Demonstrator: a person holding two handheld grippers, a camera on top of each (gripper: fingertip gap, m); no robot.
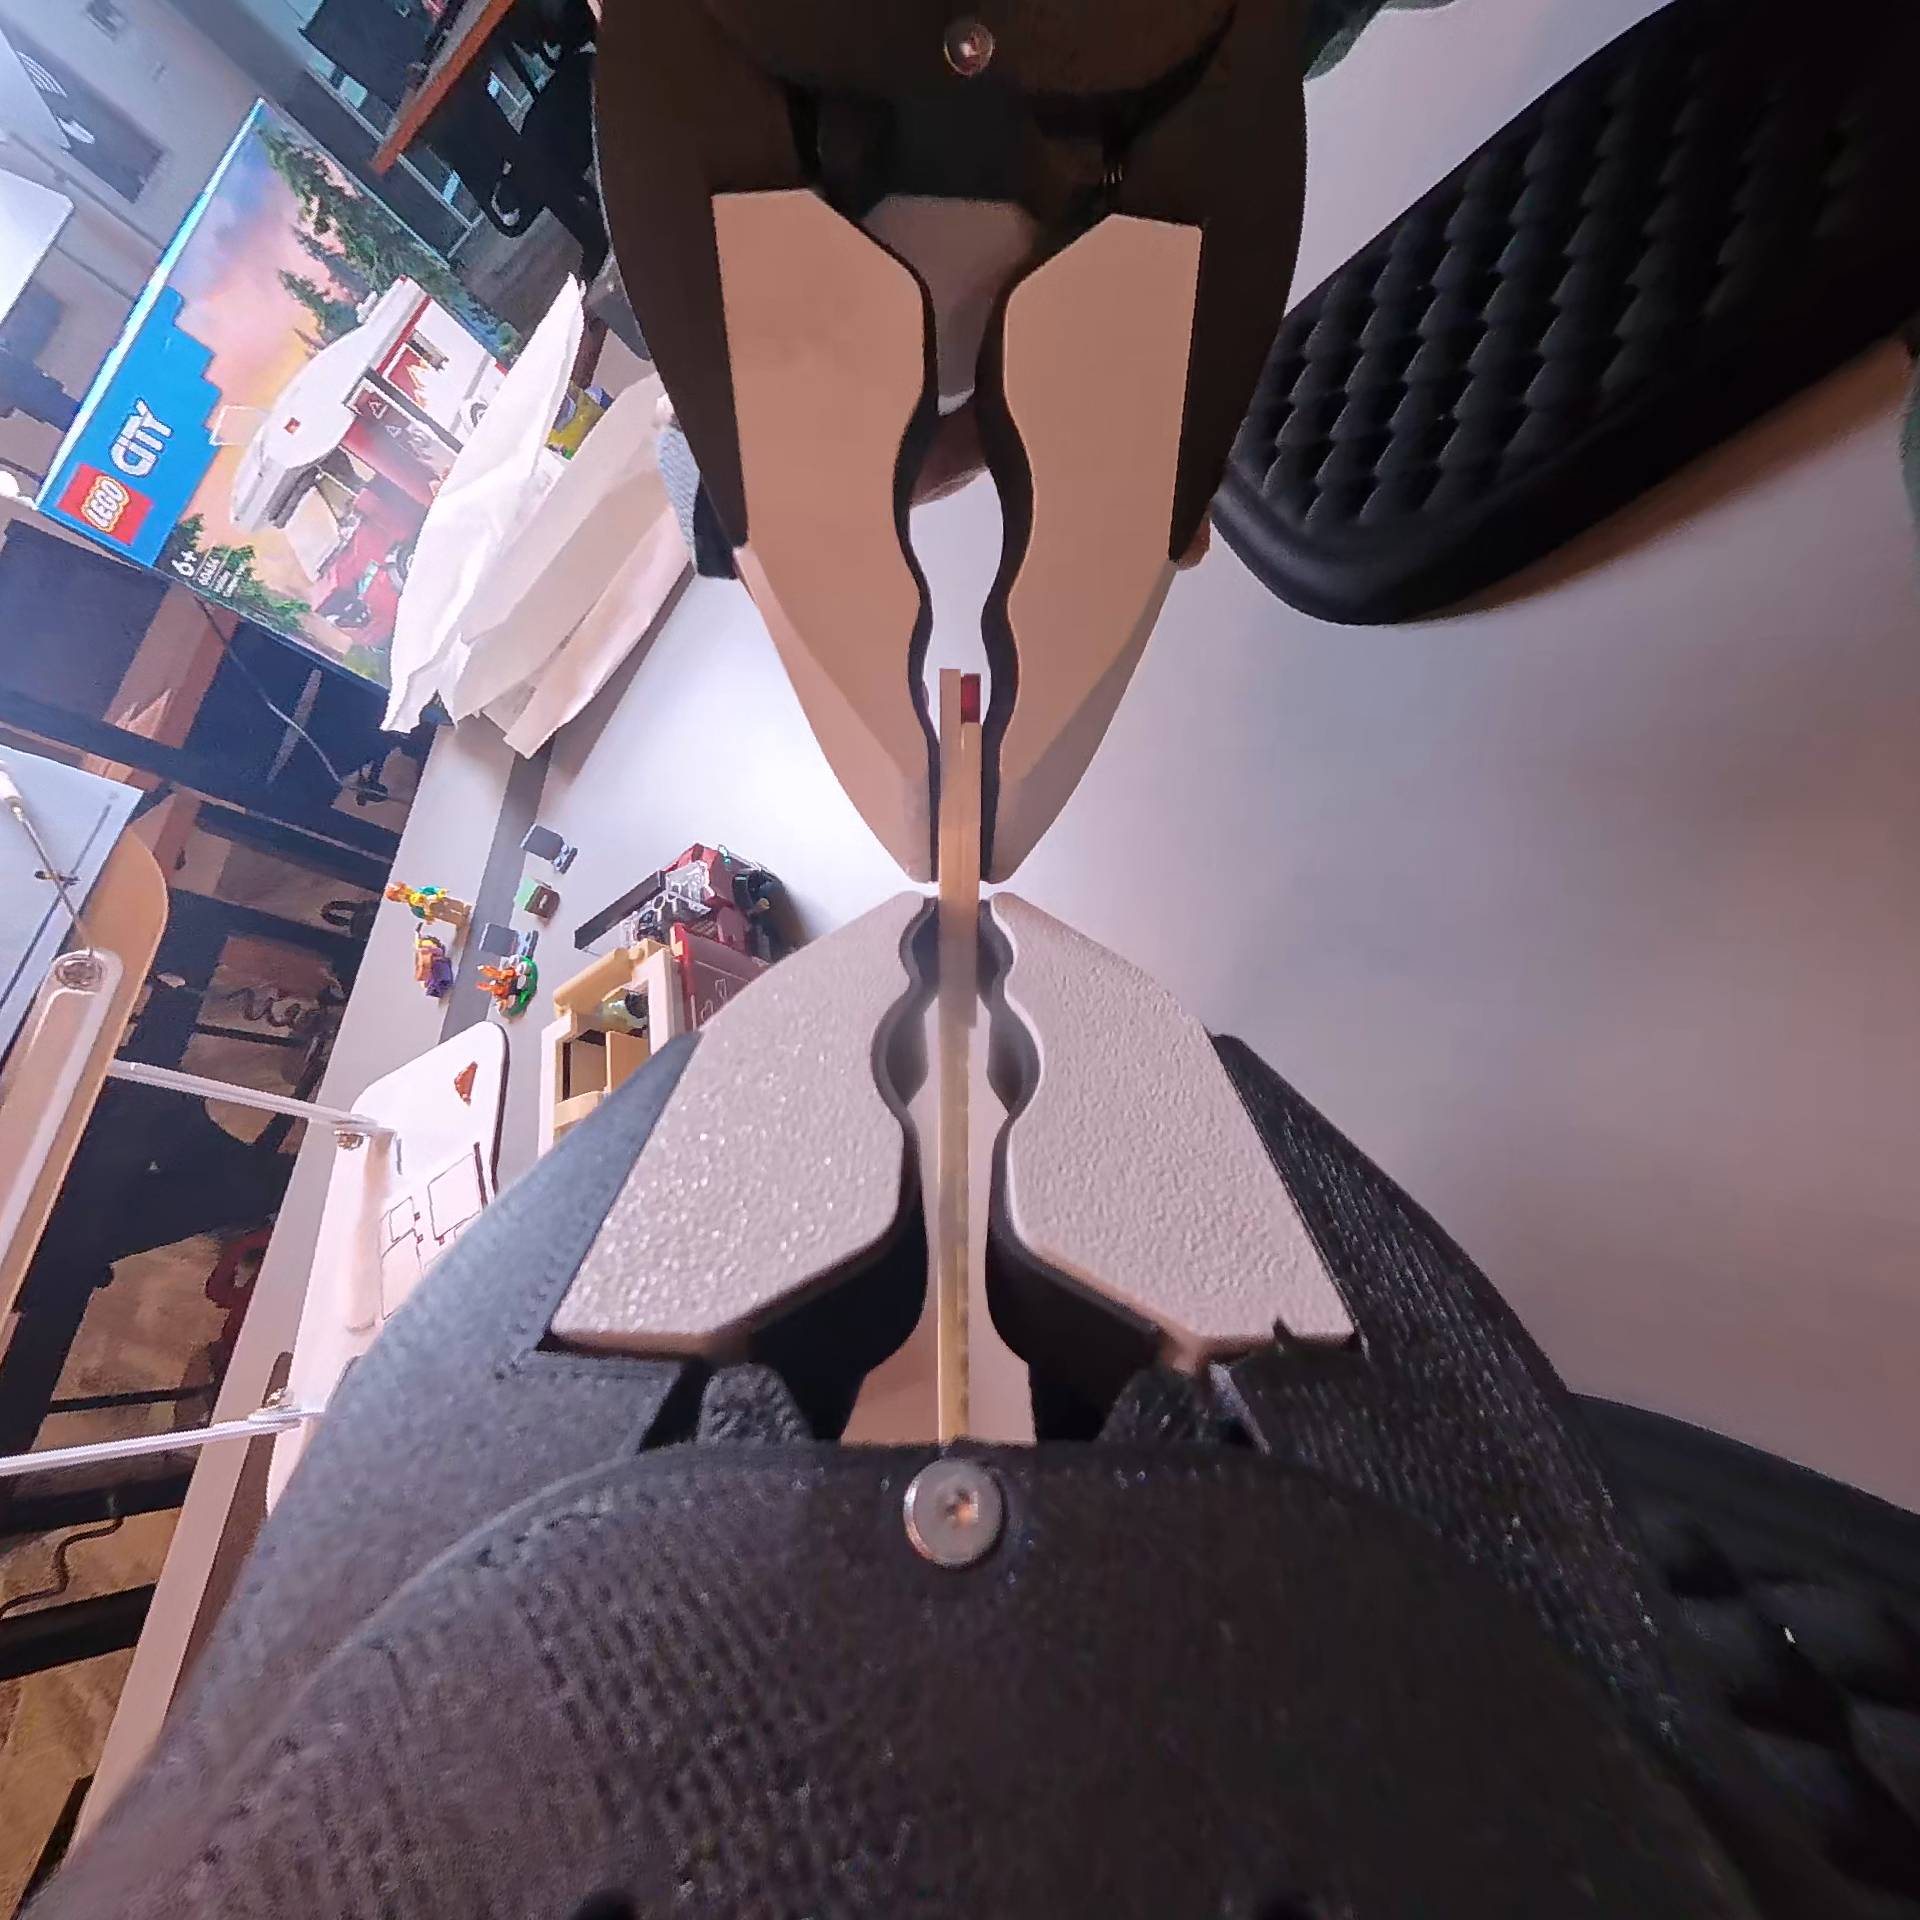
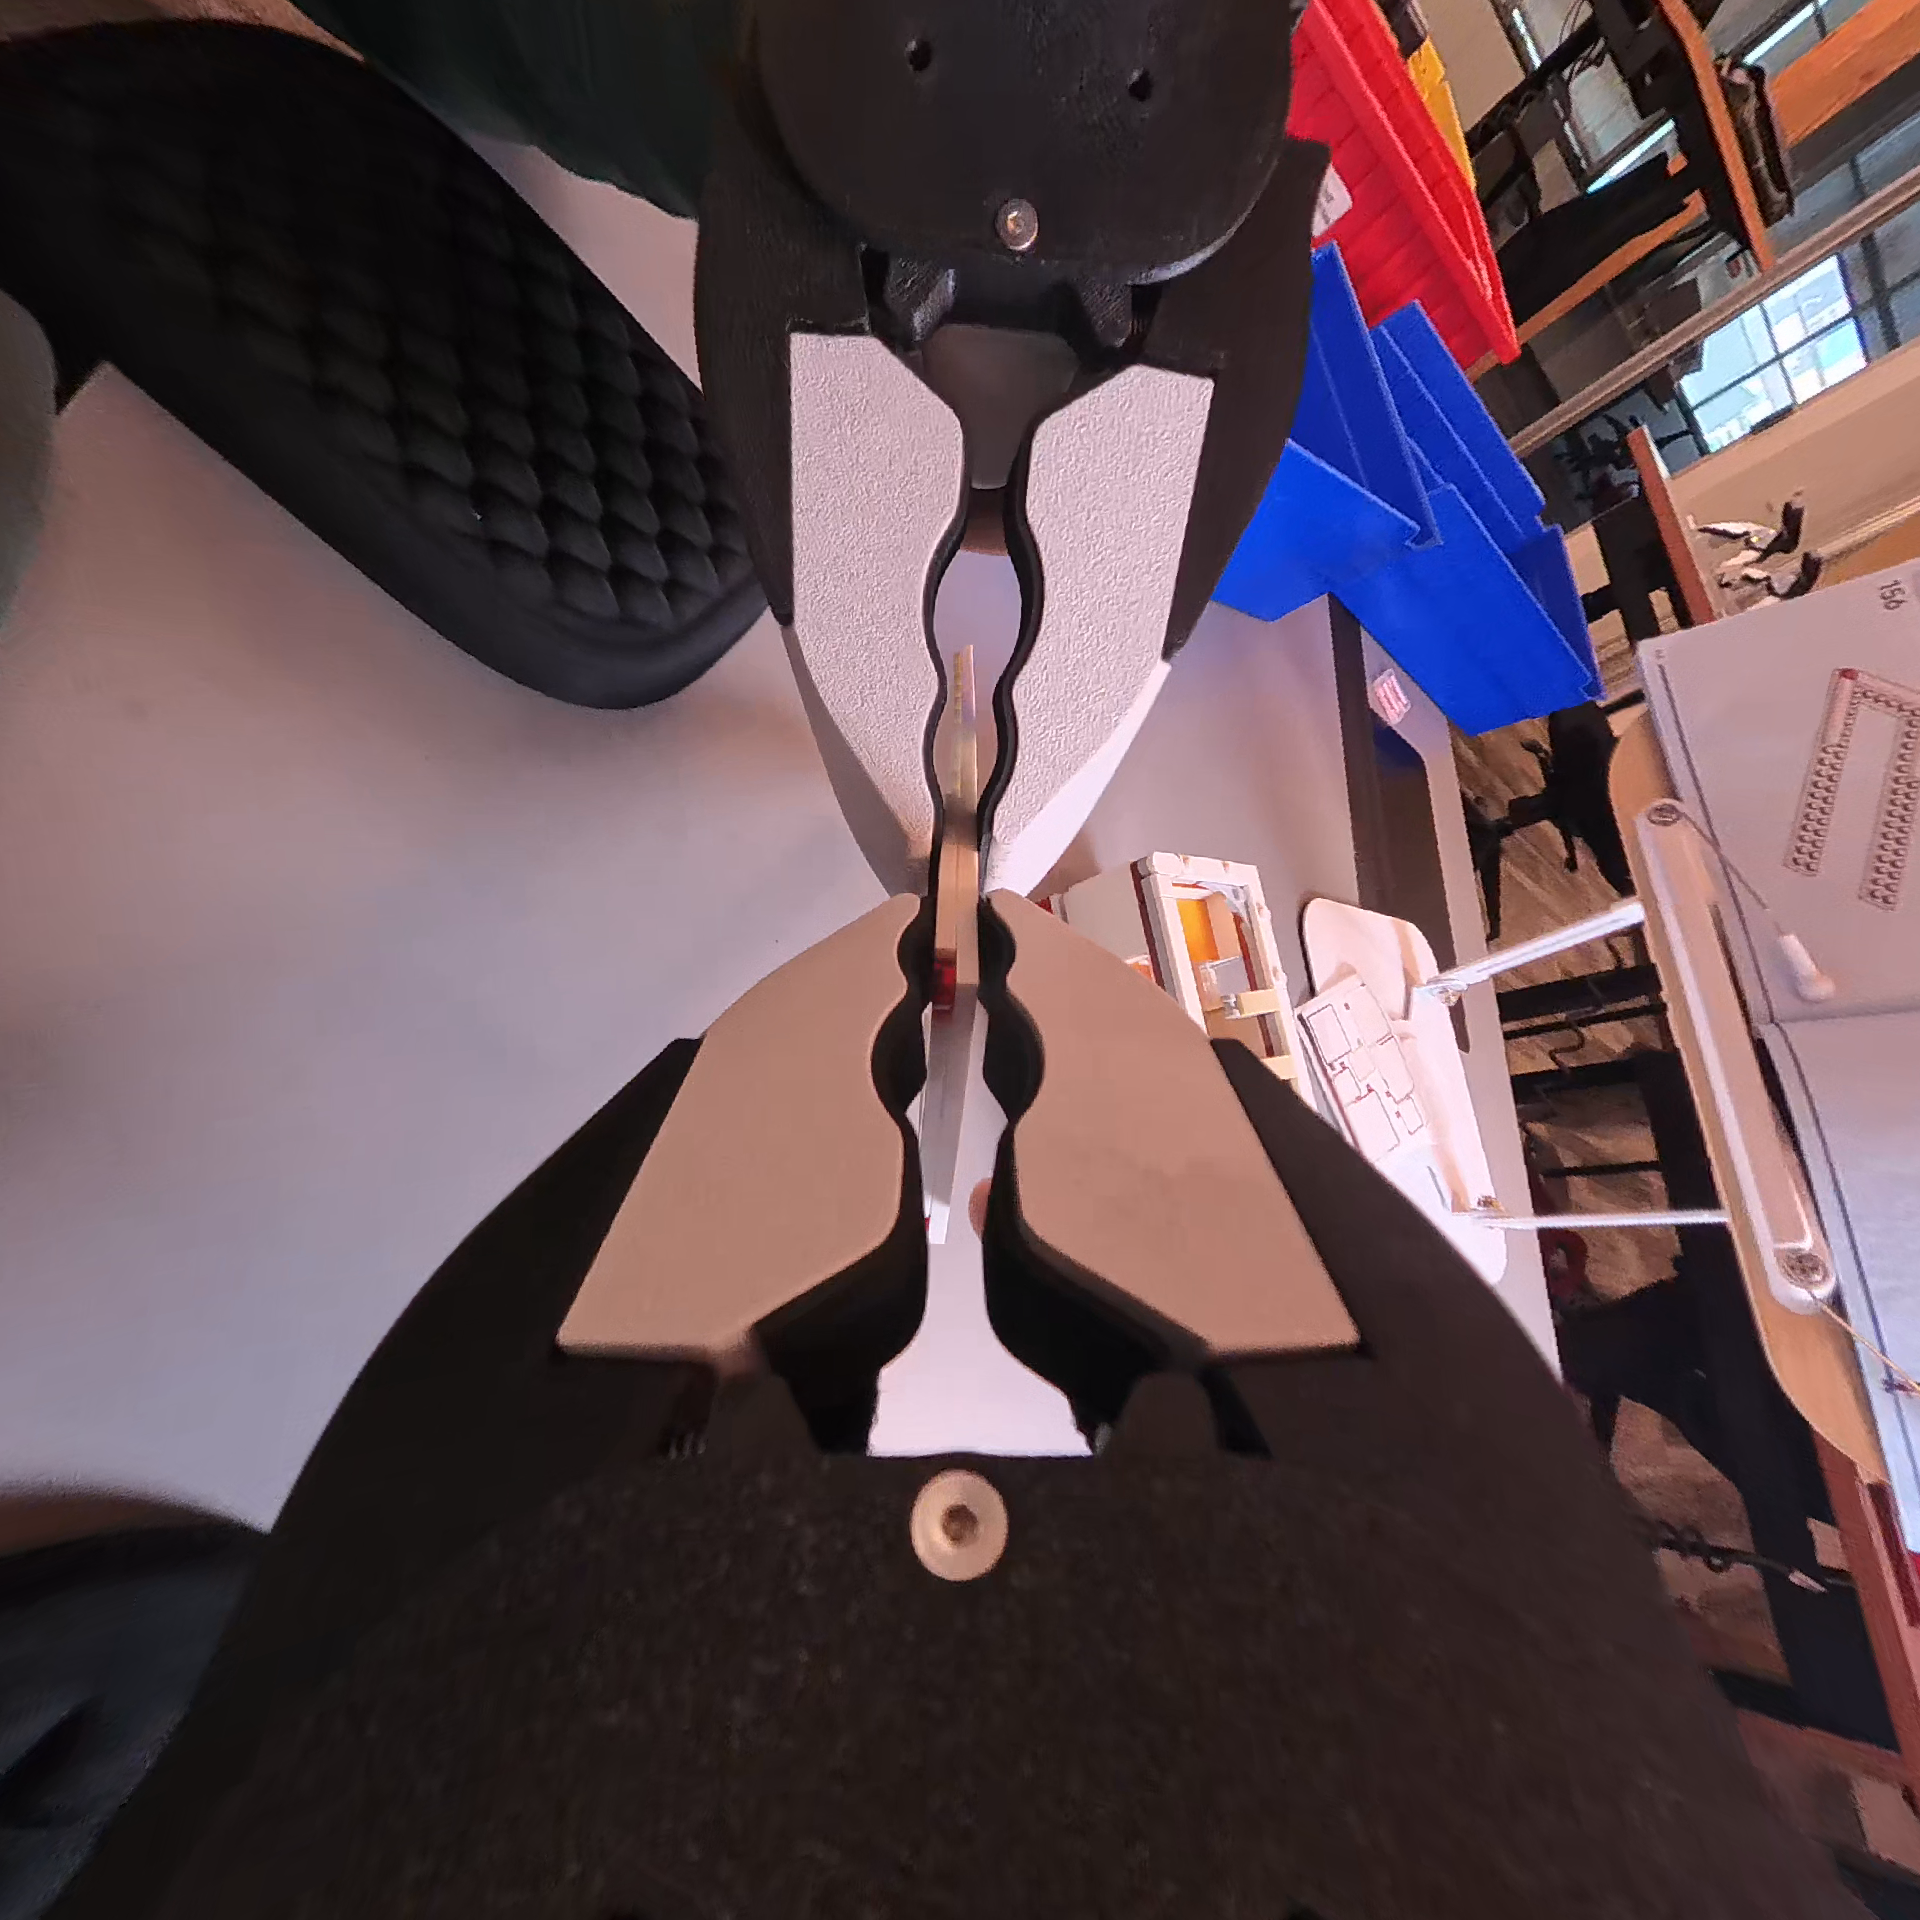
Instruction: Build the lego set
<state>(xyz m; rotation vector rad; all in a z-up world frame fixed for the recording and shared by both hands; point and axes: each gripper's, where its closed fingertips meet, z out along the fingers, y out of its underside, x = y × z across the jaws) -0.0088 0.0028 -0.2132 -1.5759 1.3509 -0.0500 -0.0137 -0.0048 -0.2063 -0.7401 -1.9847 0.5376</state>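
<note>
Pale grey table [image 1: 1455, 935]; patterned wood floor [image 2: 1621, 790]; blue bins [image 2: 1455, 540], red bin [image 2: 1392, 156]; daylit windows [image 2: 1787, 353].

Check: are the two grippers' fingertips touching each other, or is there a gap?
Cannot tell. In the left wrist view the left gripper and right gripper meet tip to tip, both clamped edge-on onto the tan plate; a thin sliver between them may be gap or shading.

Printed toy box [image 1: 249, 343], wording withheld

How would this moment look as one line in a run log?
left gripper: shut on tan plate | right gripper: shut on same plate, opposite end | below: white table | nearby: brick building
</note>
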